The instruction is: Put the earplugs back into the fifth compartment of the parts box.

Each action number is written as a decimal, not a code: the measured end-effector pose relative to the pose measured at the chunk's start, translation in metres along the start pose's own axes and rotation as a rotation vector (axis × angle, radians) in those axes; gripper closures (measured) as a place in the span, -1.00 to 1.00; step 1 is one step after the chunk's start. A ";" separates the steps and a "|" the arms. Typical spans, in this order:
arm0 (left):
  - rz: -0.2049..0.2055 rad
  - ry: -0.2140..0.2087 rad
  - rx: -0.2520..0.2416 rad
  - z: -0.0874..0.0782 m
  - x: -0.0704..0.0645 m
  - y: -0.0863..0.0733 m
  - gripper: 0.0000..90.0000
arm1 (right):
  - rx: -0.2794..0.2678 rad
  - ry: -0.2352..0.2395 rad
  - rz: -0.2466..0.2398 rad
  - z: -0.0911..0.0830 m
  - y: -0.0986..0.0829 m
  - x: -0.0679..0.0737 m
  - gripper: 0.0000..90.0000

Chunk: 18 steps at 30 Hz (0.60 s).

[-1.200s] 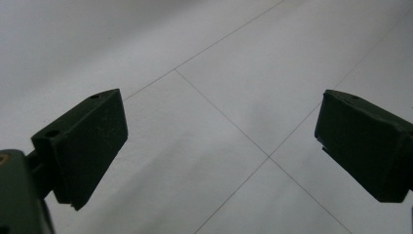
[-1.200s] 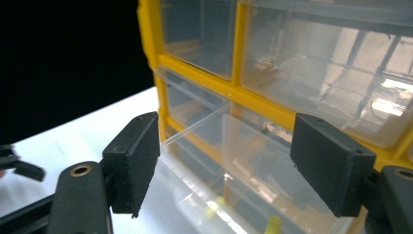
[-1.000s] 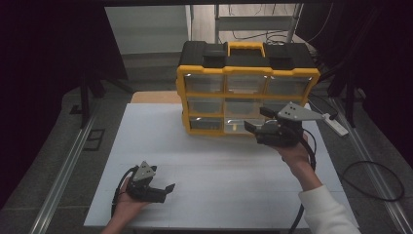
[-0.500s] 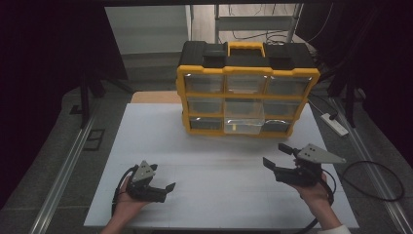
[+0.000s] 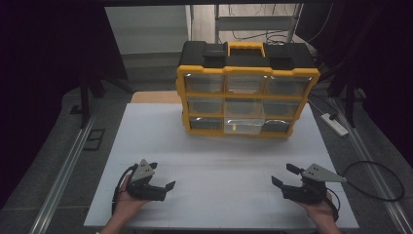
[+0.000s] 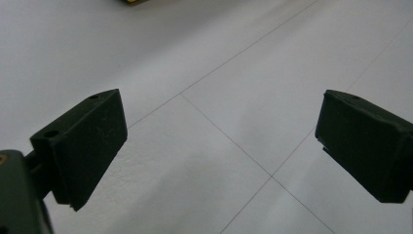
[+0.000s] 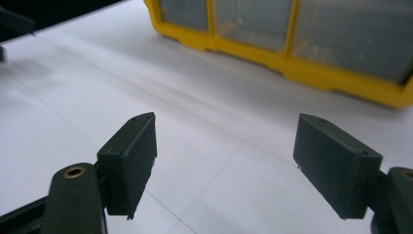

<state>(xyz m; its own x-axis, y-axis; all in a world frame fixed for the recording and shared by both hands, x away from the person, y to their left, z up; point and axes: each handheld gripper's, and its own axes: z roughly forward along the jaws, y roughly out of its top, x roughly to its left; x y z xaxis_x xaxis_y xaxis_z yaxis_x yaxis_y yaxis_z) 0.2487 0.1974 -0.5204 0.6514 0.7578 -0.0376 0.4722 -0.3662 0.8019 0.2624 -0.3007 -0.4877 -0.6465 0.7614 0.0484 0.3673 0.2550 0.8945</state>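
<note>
Dark curtains [image 5: 53,73] hang on both sides. Grey floor [image 5: 44,161] surrounds the white worktop [image 5: 160,131], a power strip [image 5: 334,124] lying at right.

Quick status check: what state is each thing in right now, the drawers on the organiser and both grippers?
Yellow and black plastic drawer organiser: upright at the far end of the white table.
Clear middle drawer in the bottom row: pulled partly out.
Other clear drawers: pushed in.
Left gripper: jaws open, holding nothing.
Right gripper: jaws open, holding nothing.

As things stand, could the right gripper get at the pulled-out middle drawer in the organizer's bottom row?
Probably yes: the right gripper is open and empty, and only bare white table lies between it and the protruding drawer of the organizer.
</note>
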 end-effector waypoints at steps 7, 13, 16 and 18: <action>0.006 0.005 -0.016 0.000 0.000 0.002 -0.89 | 0.022 -0.008 -0.002 0.004 -0.007 -0.004 -0.46; 0.011 0.003 -0.013 0.001 0.000 0.002 -0.89 | 0.023 -0.011 -0.007 0.005 -0.008 -0.005 -0.46; 0.013 0.002 -0.012 0.001 0.000 0.002 -0.89 | 0.021 -0.011 -0.010 0.005 -0.008 -0.004 -0.46; 0.011 -0.001 -0.011 0.002 0.000 0.002 -0.89 | 0.018 -0.010 -0.012 0.004 -0.008 -0.004 -0.46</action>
<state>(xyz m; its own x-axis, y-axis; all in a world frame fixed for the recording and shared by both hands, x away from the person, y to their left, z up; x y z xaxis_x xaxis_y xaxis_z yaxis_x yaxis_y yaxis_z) 0.2501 0.1957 -0.5200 0.6571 0.7532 -0.0294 0.4585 -0.3683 0.8088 0.2653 -0.3036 -0.4968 -0.6441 0.7642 0.0331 0.3714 0.2746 0.8869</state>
